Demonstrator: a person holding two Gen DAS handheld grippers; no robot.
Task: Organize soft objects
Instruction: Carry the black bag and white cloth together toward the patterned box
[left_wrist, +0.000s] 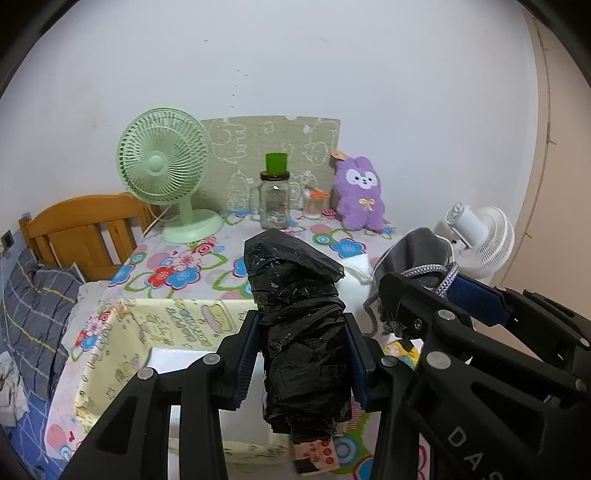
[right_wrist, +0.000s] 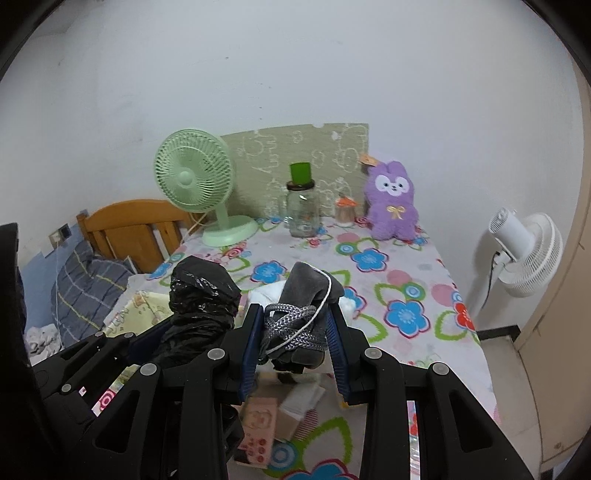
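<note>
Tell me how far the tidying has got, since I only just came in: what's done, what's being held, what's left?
Done: I can't tell; the fabric box shows nothing inside. In hand: the left gripper is shut on a black plastic bag, and the right gripper is shut on a grey cloth bundle with cord, both lifted over the table. Left: putting both away, probably also the white soft item and perhaps the purple plush.

Green fan (left_wrist: 162, 173), glass jar (left_wrist: 274, 199), perhaps a small jar (left_wrist: 313, 204), white fan (right_wrist: 528, 254)
</note>
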